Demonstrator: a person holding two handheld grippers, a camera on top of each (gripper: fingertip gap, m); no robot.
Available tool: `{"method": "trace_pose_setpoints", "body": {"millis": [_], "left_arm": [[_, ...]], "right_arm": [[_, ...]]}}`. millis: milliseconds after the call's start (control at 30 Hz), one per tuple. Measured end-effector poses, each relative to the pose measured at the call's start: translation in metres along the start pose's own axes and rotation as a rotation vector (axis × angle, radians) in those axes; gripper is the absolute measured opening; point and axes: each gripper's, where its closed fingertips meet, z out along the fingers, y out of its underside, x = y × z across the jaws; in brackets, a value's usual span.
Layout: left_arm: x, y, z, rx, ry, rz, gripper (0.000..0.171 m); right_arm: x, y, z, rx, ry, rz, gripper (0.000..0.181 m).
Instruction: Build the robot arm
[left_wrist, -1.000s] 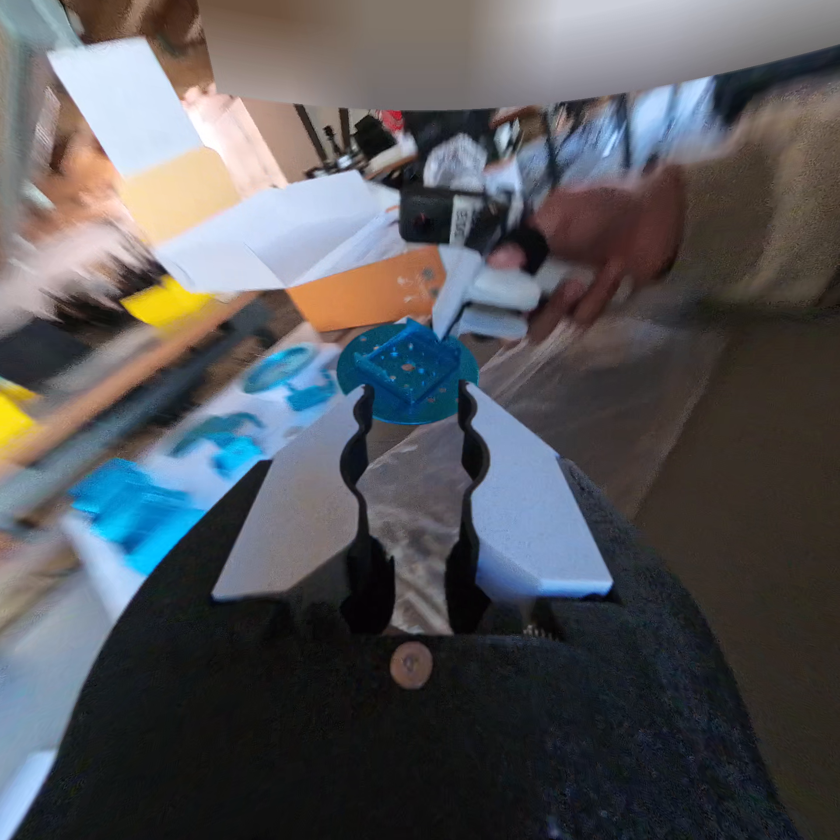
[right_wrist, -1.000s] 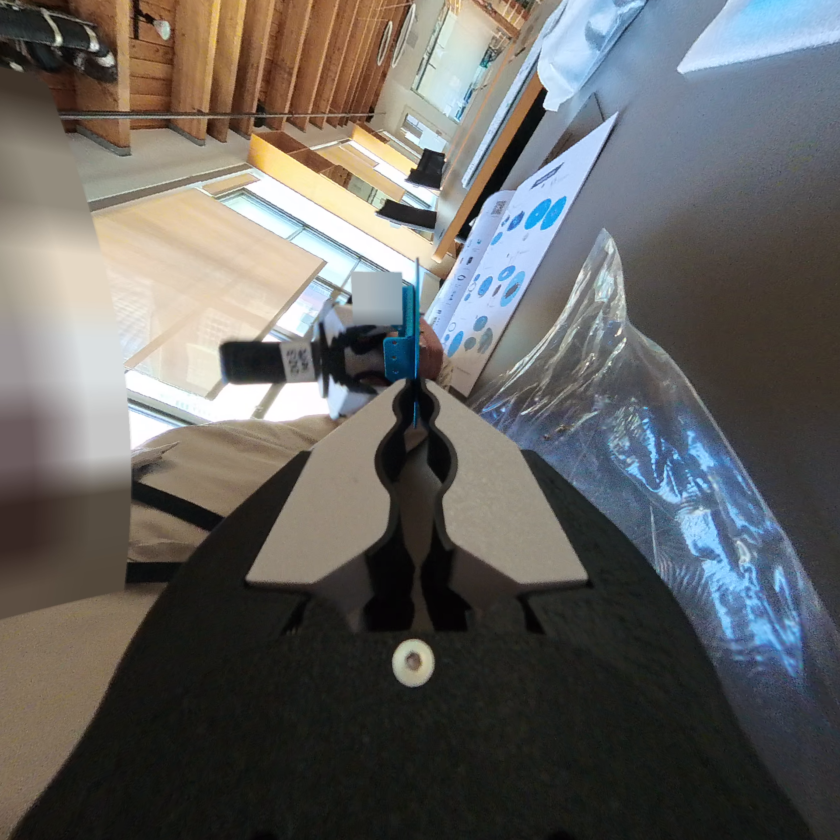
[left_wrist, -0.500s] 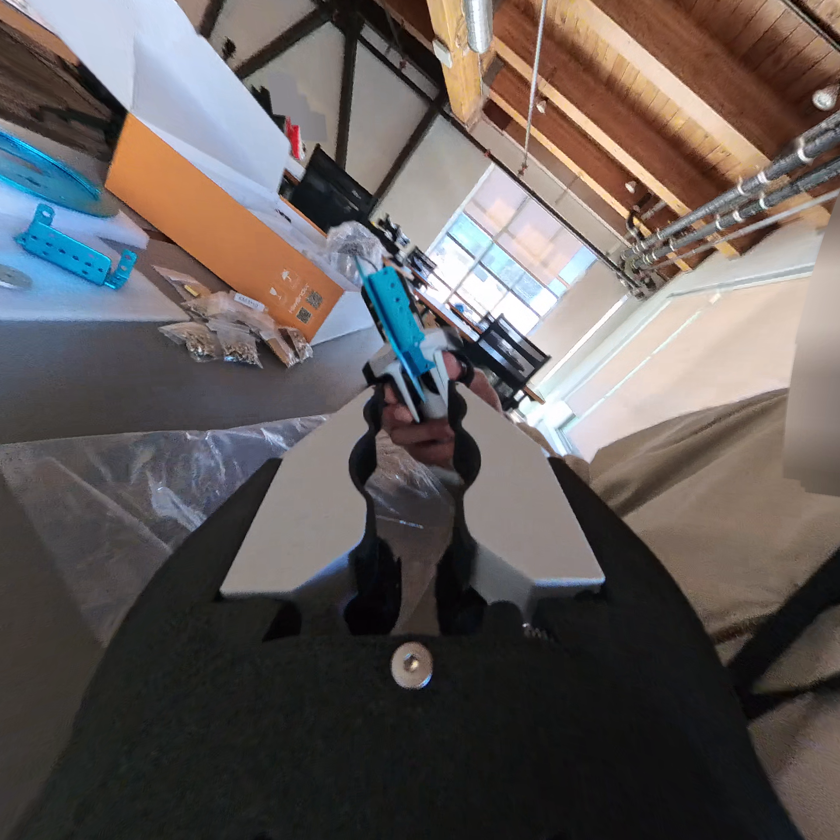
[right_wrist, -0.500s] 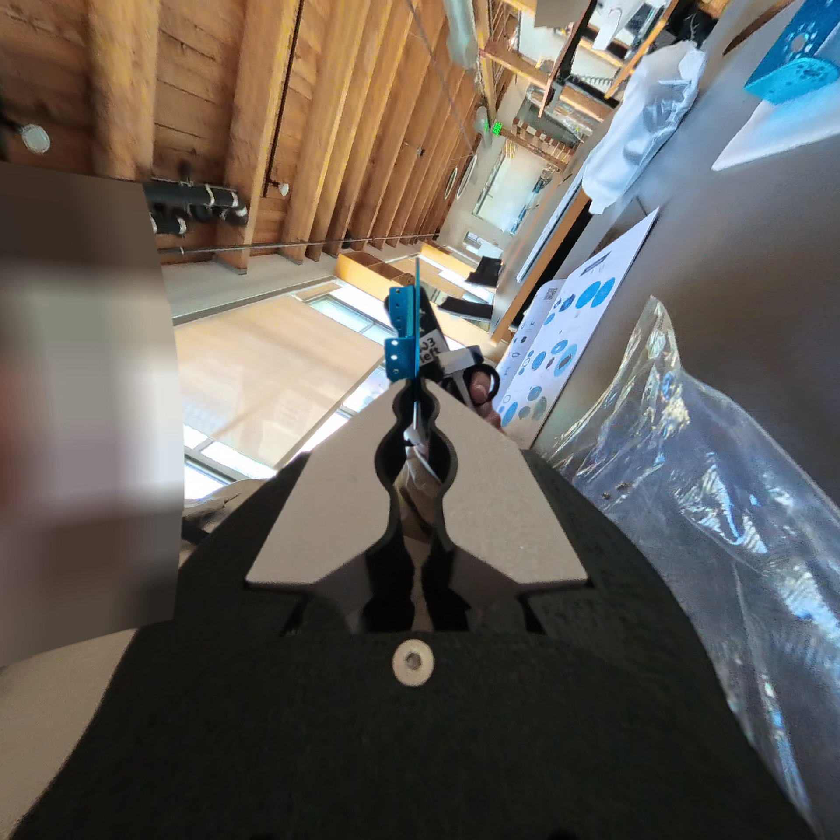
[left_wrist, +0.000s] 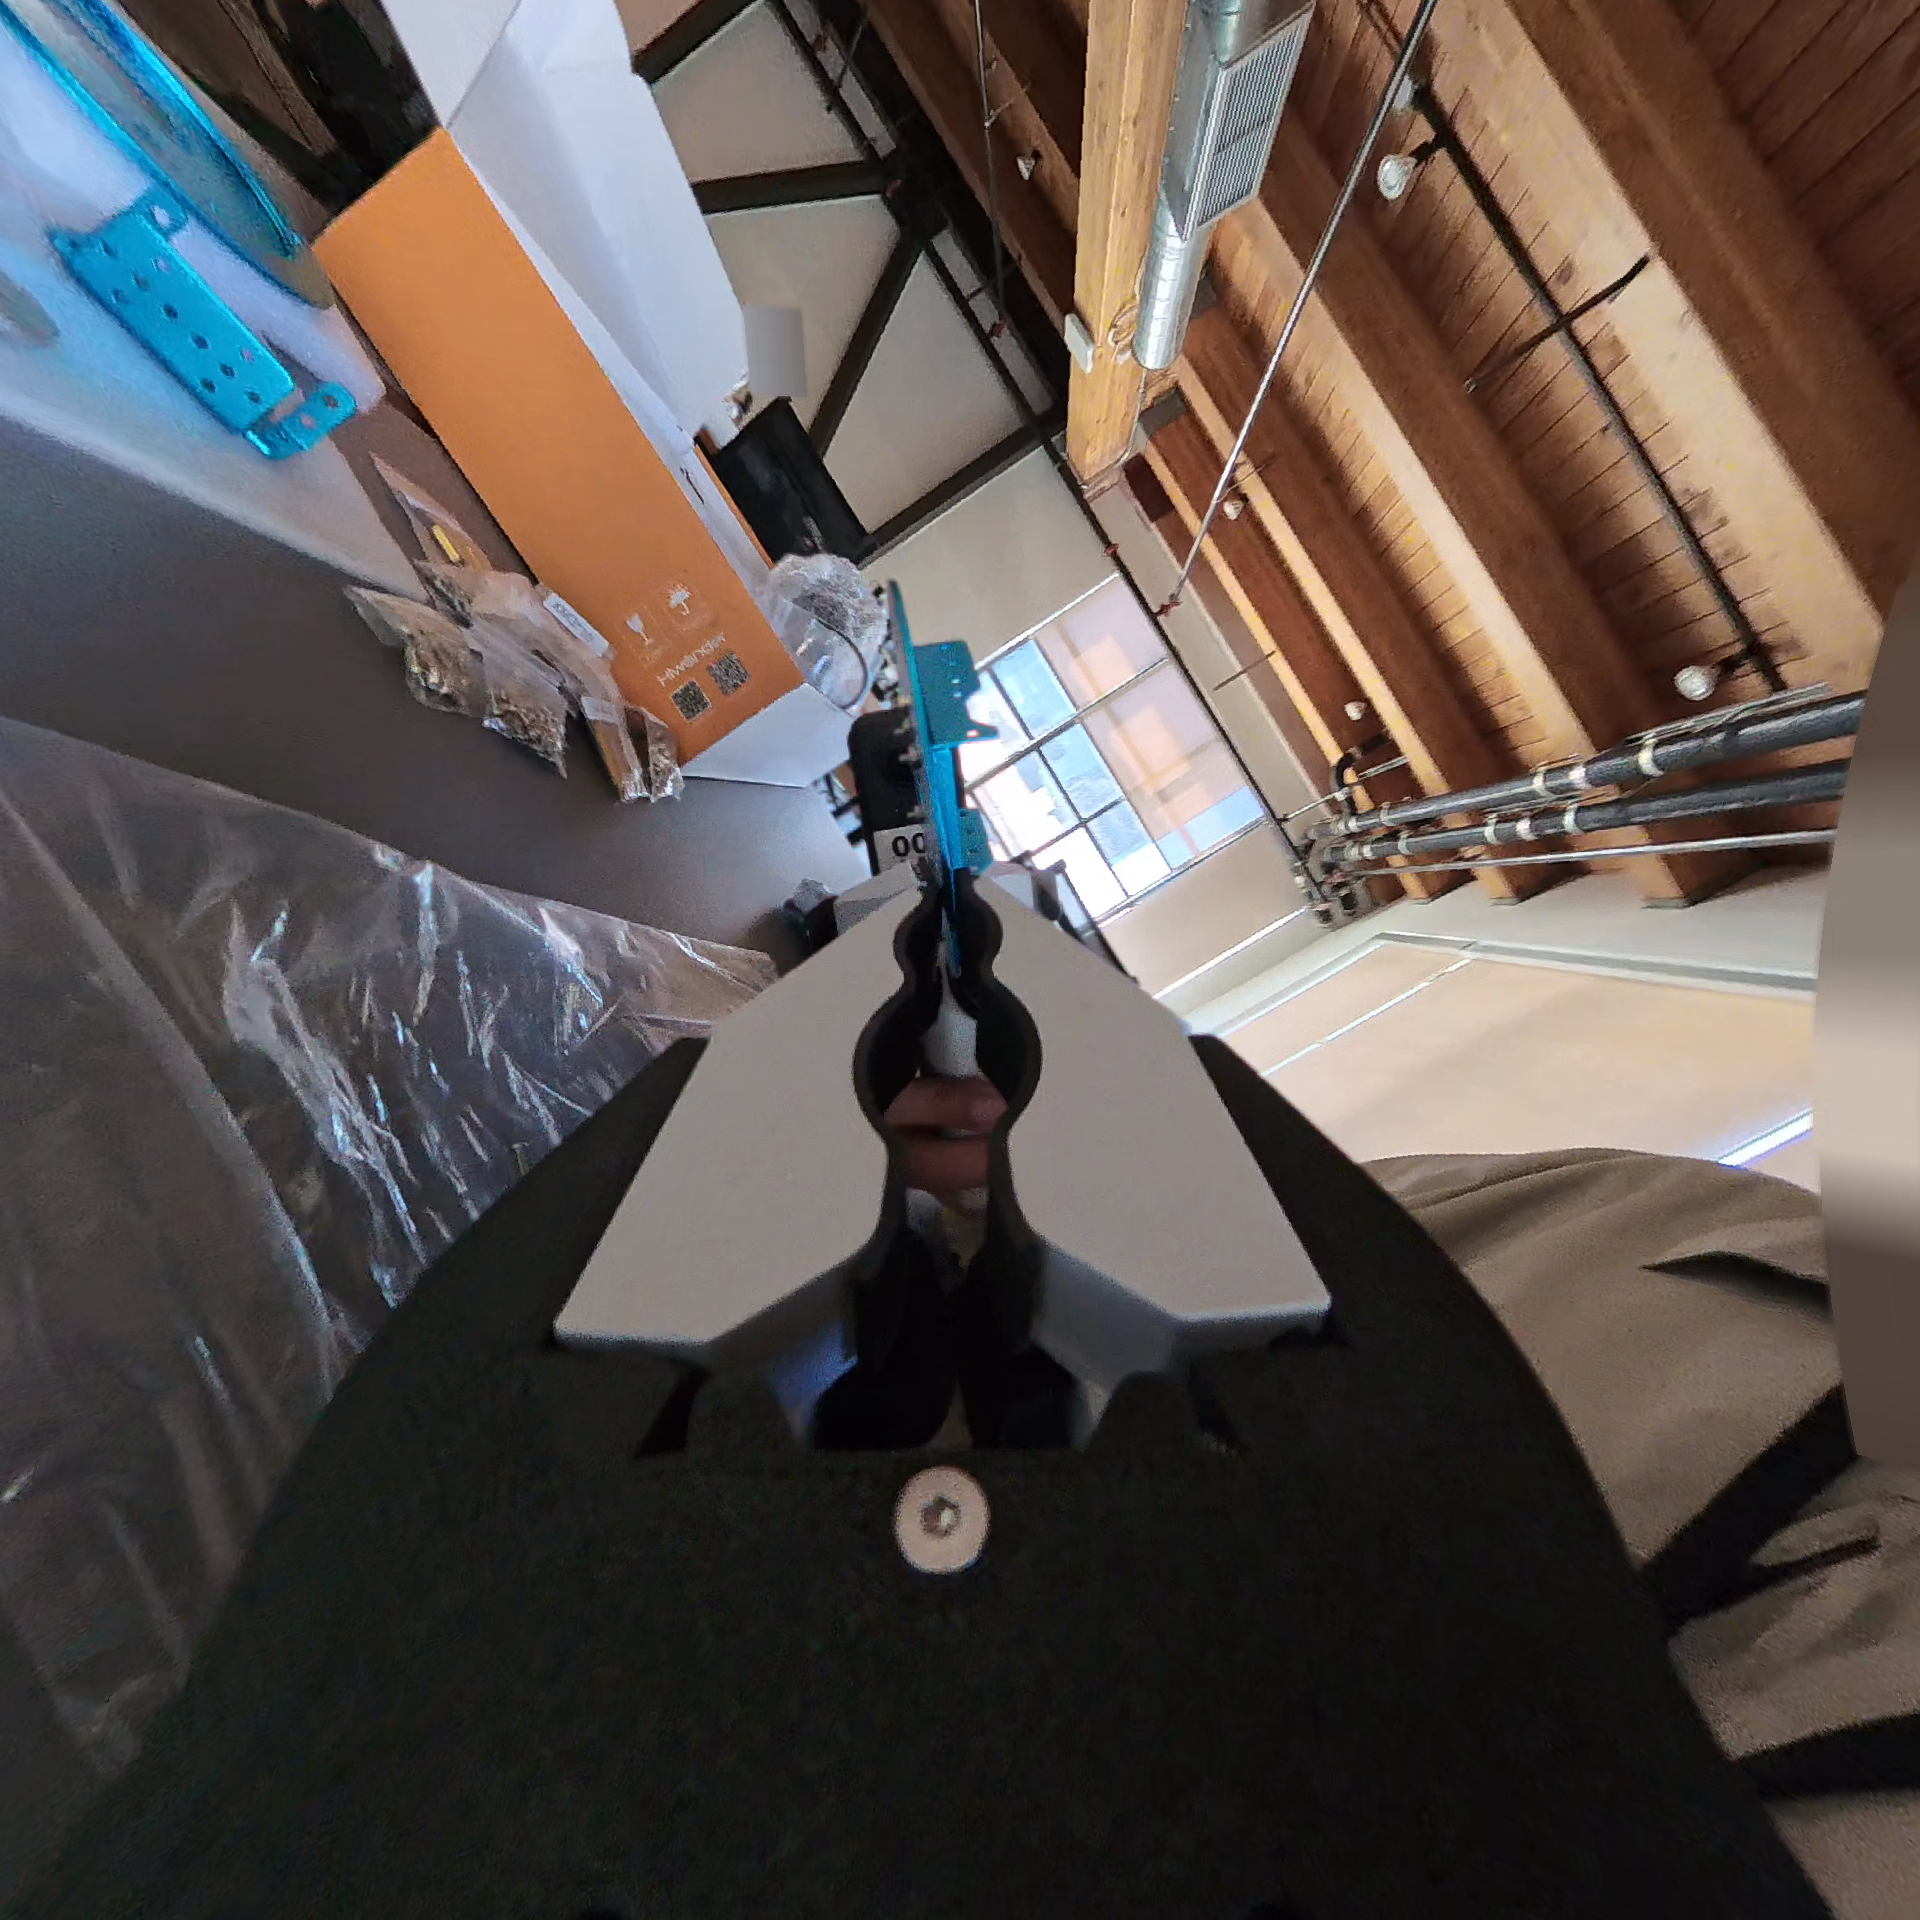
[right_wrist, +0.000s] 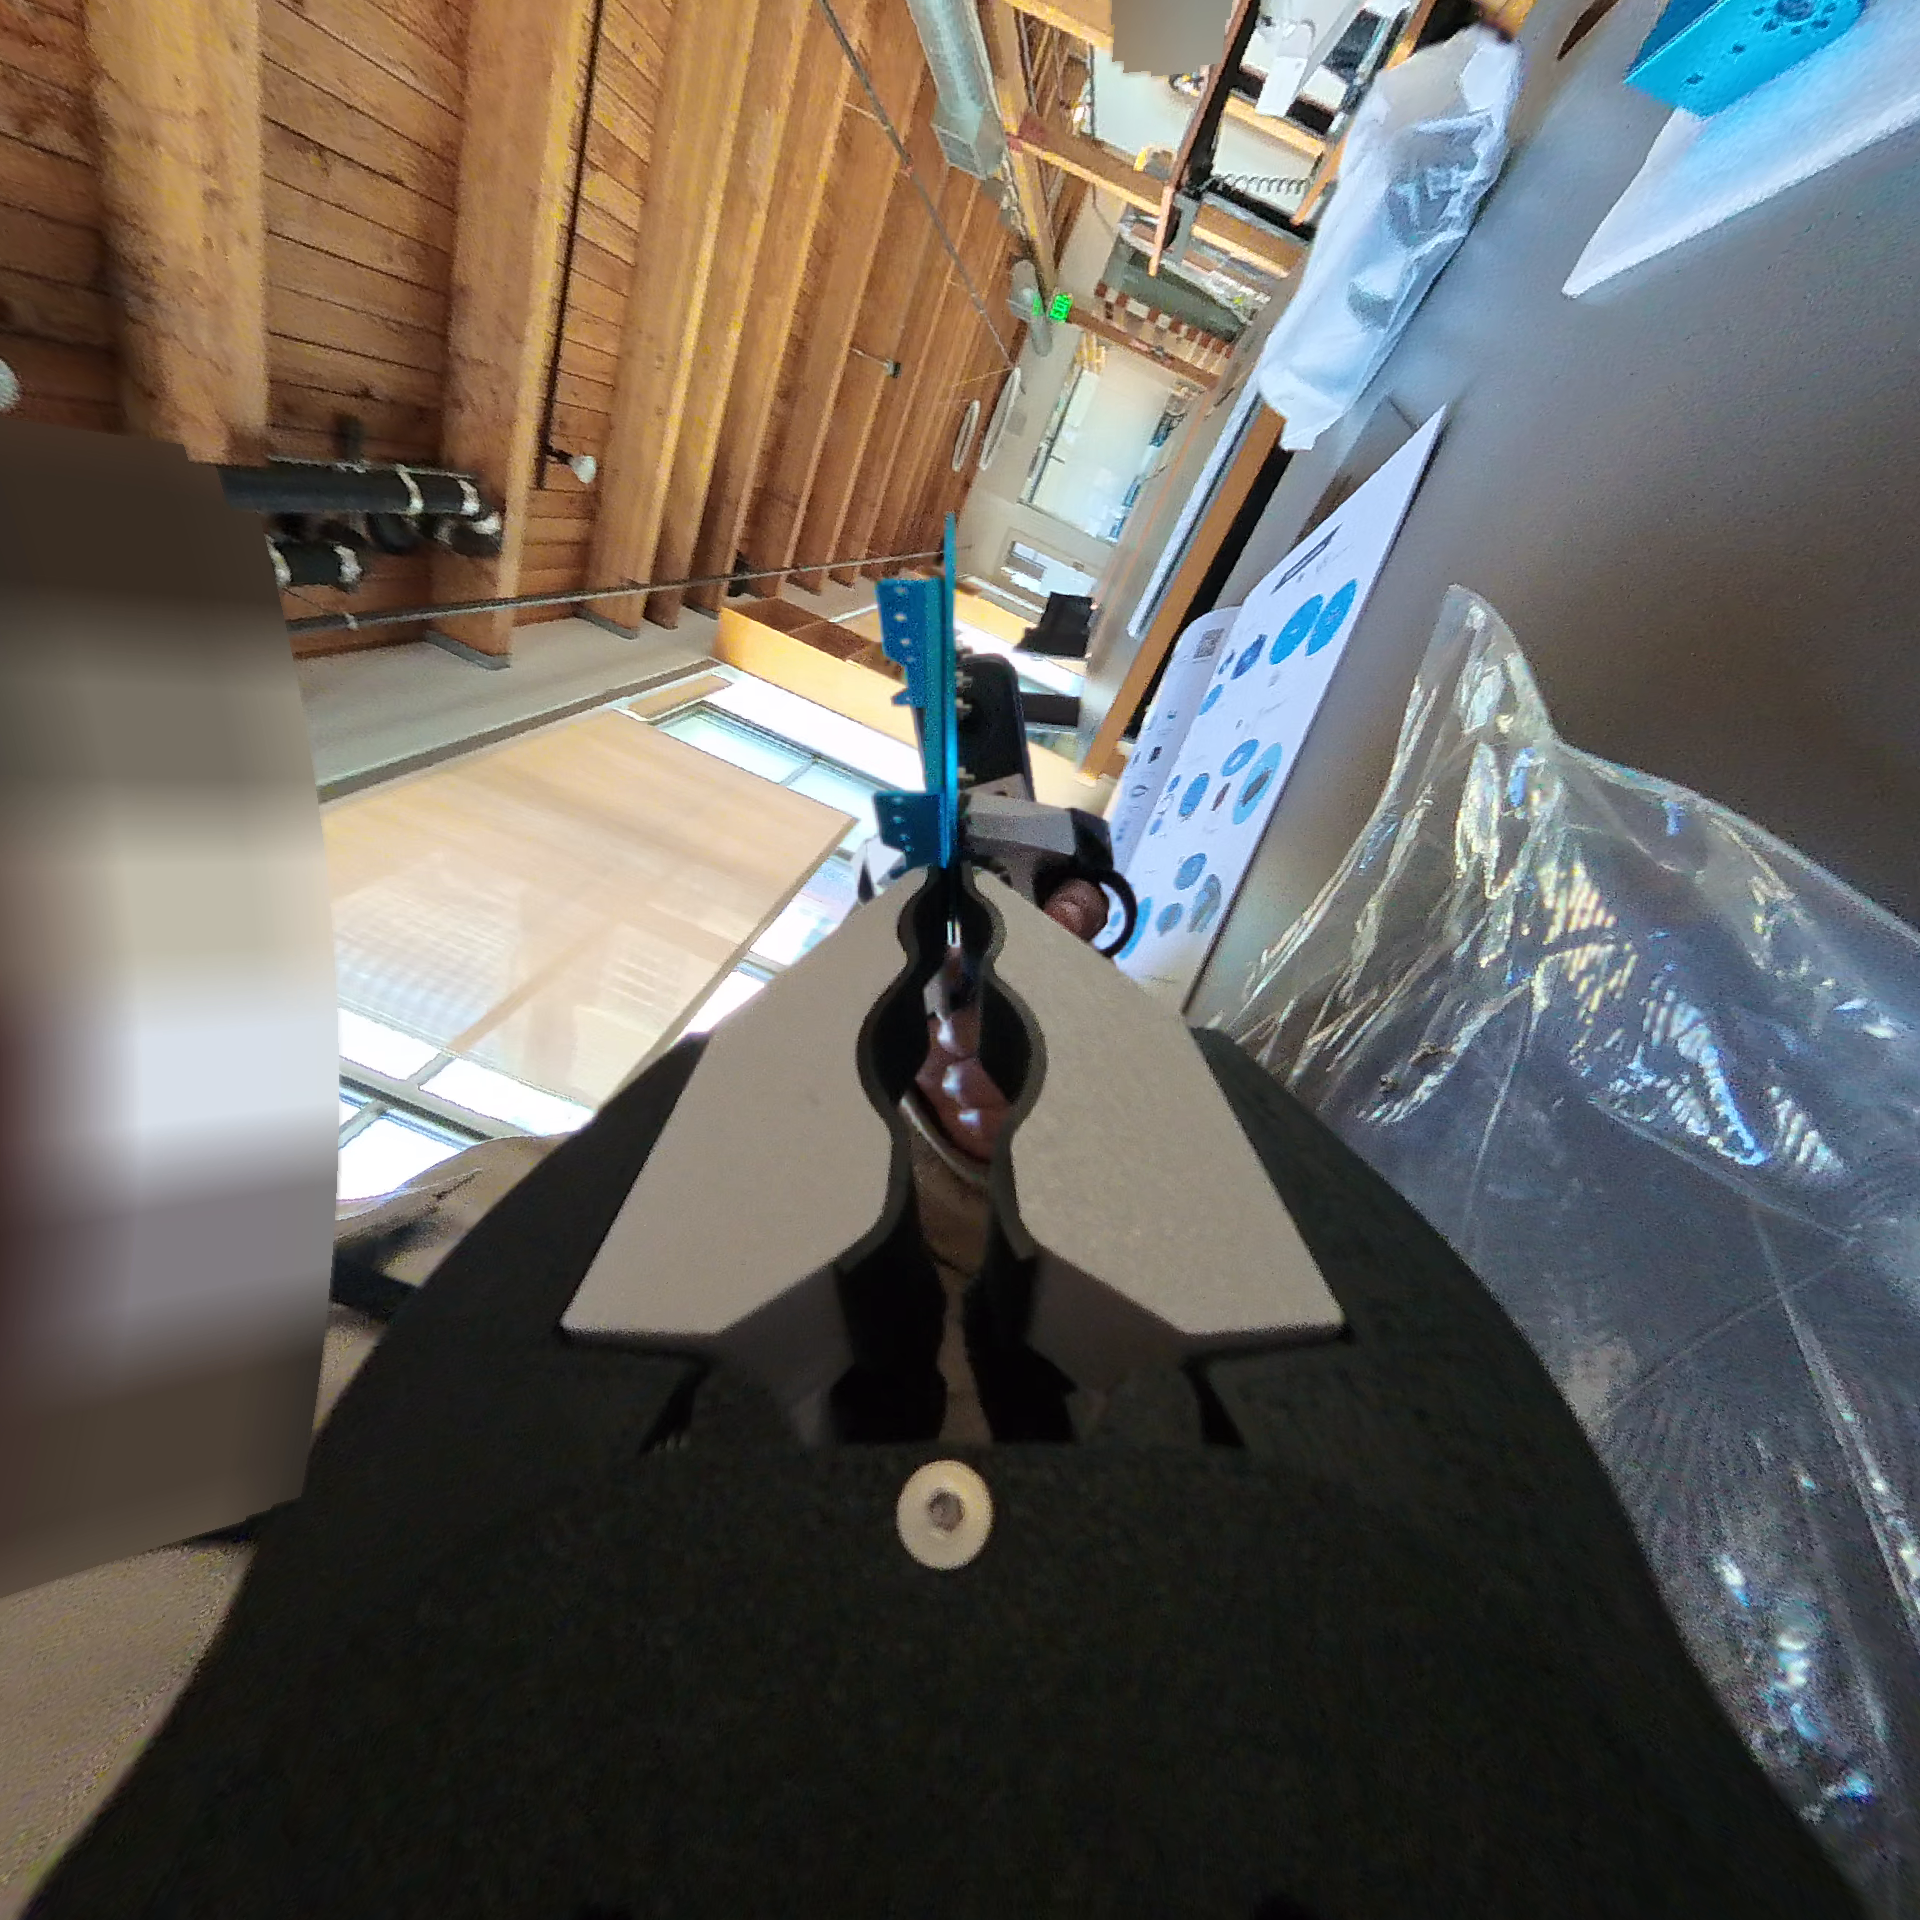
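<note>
Grey tabletop (left_wrist: 187, 623) fills left of left wrist frame. Clear plastic bag (left_wrist: 312, 1039) lower left; orange box (left_wrist: 540, 416) upper left. Blue perforated plate (left_wrist: 940, 769) at frame centre, edge-on. Left gripper (left_wrist: 951, 894) clamped on plate's edge. Right gripper (right_wrist: 948, 891) clamped on same plate (right_wrist: 925, 717), centre frame.

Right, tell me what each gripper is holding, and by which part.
Both hold the same flat blue perforated metal plate, seen edge-on. The left gripper is shut on its near edge; the right gripper is shut on the opposite edge.
</note>
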Motion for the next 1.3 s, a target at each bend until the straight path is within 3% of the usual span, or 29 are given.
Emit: {"method": "trace_pose_setpoints", "body": {"millis": [367, 467, 533, 633, 700, 833, 900, 1033, 1300], "left_arm": [[-0.006, 0.002, -0.003, -0.012, -0.022, 0.002, 0.001], [-0.006, 0.0, -0.008, -0.016, -0.041, 0.038, 0.0], [-0.012, -0.009, -0.021, 0.001, -0.103, 0.051, 0.0], [-0.029, -0.022, -0.055, 0.034, -0.228, 0.047, 0.0], [-0.035, -0.023, -0.079, 0.062, -0.298, 0.023, 0.0], [-0.029, 0.001, -0.105, 0.066, -0.366, 0.028, 0.0], [-0.023, 0.015, -0.11, 0.062, -0.37, 0.018, 0.0], [-0.02, 0.031, -0.116, 0.07, -0.39, 0.042, 0.0], [-0.022, 0.04, -0.114, 0.05, -0.452, 0.105, 0.0]], "right_arm": [[0.007, 0.01, 0.007, -0.03, -0.005, 0.038, 0.0], [0.006, 0.01, 0.007, -0.058, 0.036, -0.06, 0.001], [0.005, 0.003, 0.001, -0.081, 0.109, -0.243, 0.016], [0.016, 0.016, -0.007, -0.295, 0.303, -0.719, 0.022], [0.031, 0.03, -0.009, -0.453, 0.401, -0.936, 0.029], [0.043, 0.086, -0.015, -0.855, 0.295, -0.971, 0.022], [0.058, 0.095, -0.021, -0.986, 0.298, -1.057, 0.015], [0.055, 0.112, -0.012, -1.016, 0.196, -1.063, 0.018], [0.072, 0.124, -0.011, -1.079, 0.414, -1.169, 0.01]]}}
